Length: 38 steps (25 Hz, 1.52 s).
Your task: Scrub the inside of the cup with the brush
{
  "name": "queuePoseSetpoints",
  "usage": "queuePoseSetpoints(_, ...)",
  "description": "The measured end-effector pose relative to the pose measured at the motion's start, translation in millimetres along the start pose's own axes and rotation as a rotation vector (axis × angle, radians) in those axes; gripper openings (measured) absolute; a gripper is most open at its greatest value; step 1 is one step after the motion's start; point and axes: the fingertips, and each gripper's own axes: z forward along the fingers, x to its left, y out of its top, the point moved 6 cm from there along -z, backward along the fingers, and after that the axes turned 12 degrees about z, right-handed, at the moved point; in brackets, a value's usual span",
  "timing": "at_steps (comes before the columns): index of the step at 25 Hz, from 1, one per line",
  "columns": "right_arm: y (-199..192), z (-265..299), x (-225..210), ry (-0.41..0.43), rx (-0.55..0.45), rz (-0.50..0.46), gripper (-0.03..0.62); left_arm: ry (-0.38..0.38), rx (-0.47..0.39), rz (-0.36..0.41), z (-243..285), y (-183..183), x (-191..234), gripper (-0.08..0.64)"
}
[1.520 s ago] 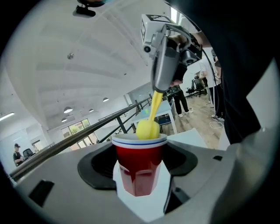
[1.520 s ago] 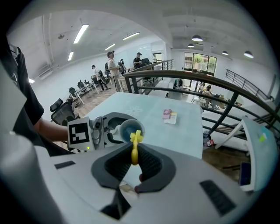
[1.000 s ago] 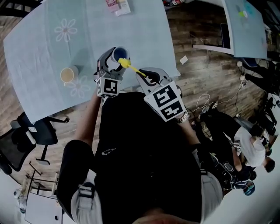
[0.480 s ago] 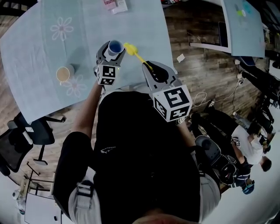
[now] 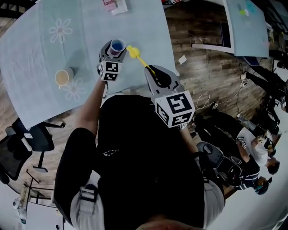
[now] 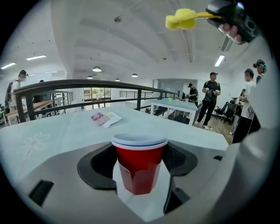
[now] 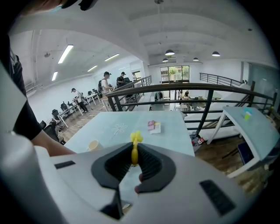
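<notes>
Slim yellow brush (image 5: pixel 137 57) has drawn clear of the tapered red cup (image 6: pixel 139 162)

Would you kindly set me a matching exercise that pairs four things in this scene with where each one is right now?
Things:
1. red cup
2. yellow brush
3. beige mug
4. pink packet

Places:
A. lying at the far edge of the table
B. clamped in the right tongs
C. standing alone on the table, near a flower print
D. clamped in the left tongs

Pairs: 1-D, 2-B, 3-C, 4-A
</notes>
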Motion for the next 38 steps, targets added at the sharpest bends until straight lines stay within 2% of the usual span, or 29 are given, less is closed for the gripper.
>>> queuePoseSetpoints(9, -5.5, -4.1, 2.5, -0.001, -0.007, 0.005, 0.04, -0.024, 0.016, 0.03, -17.1, -13.5, -5.7, 0.321)
queuePoseSetpoints(20, -18.1, -8.3, 22.3, 0.0, -0.019, 0.001, 0.04, -0.095, 0.158, 0.026, -40.8, -47.0, -14.1, 0.321)
queuePoseSetpoints(26, -28.4, -9.0, 40.0, 0.004, -0.034, 0.0, 0.04, -0.159, 0.212, 0.008, -78.4, -71.2, -19.7, 0.319)
queuePoseSetpoints(27, -29.9, -9.5, 42.9, 0.004, -0.039, 0.002, 0.04, -0.16, 0.21, -0.009, -88.2, -71.6, -19.6, 0.293)
queuePoseSetpoints(29, -33.2, -10.1, 48.4, 0.002, -0.049, 0.006, 0.04, -0.122, 0.185, -0.035, -108.0, -66.9, -16.1, 0.178)
queuePoseSetpoints(33, -42.8, -11.0, 61.4, 0.004, -0.067, 0.013, 0.04, -0.073, 0.131, -0.081, -144.8, -44.8, -8.6, 0.126)
queuePoseSetpoints(36, -49.4, -9.9, 72.3, 0.009, -0.081, 0.013, 0.04, -0.052, 0.054, -0.066, -165.5, -21.0, -1.7, 0.051)
queuePoseSetpoints(38, -53.7, -9.6, 80.4, 0.013, -0.092, 0.014, 0.04, -0.044, -0.005, -0.052, -179.2, -3.9, 3.3, 0.031)
